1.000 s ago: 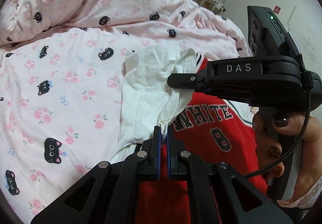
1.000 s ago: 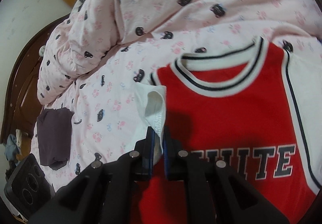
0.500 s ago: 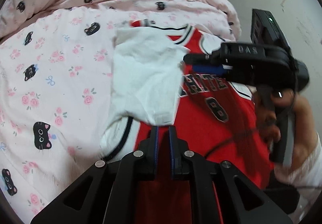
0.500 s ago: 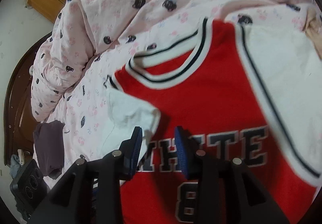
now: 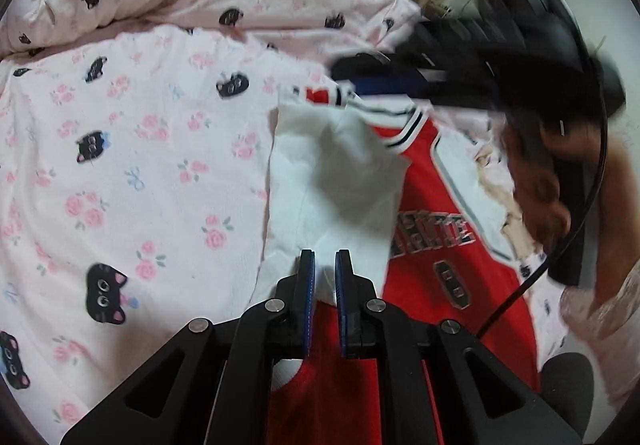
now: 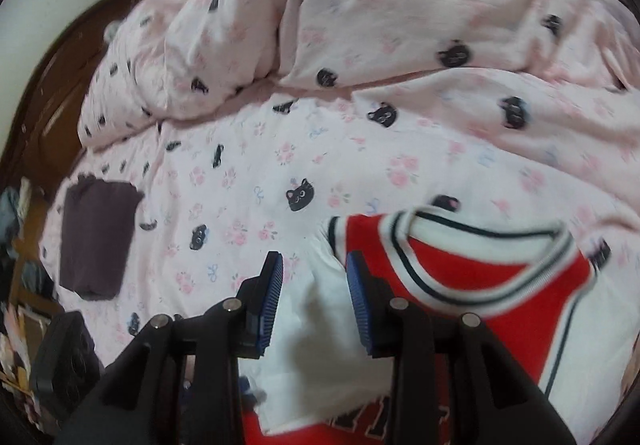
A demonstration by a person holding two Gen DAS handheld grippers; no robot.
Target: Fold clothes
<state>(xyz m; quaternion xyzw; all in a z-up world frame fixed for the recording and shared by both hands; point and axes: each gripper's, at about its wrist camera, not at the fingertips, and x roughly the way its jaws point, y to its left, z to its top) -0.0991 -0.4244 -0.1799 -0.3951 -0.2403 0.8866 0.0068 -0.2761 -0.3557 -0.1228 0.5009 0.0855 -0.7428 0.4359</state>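
A red jersey (image 5: 424, 245) with white sleeves, striped collar and block lettering lies on the bed. Its left white sleeve (image 5: 332, 181) is folded in over the red front. My left gripper (image 5: 325, 273) hovers at the sleeve's near edge, jaws slightly apart with nothing pinched. My right gripper (image 6: 314, 285) is open wide above the same white sleeve (image 6: 320, 357), just left of the collar (image 6: 480, 241). In the left wrist view the right gripper (image 5: 400, 81) appears blurred near the collar, held by a hand (image 5: 536, 181).
A pink bedsheet (image 5: 140, 173) with black cats and roses covers the bed, and a bunched matching duvet (image 6: 400, 5) lies at the back. A folded dark purple garment (image 6: 96, 237) sits at the left. The dark wooden bed frame (image 6: 48, 85) curves behind it.
Both grippers let go of the white sleeve after carrying it over the red front. The right gripper opened wide and moved up toward the collar; the left opened slightly.
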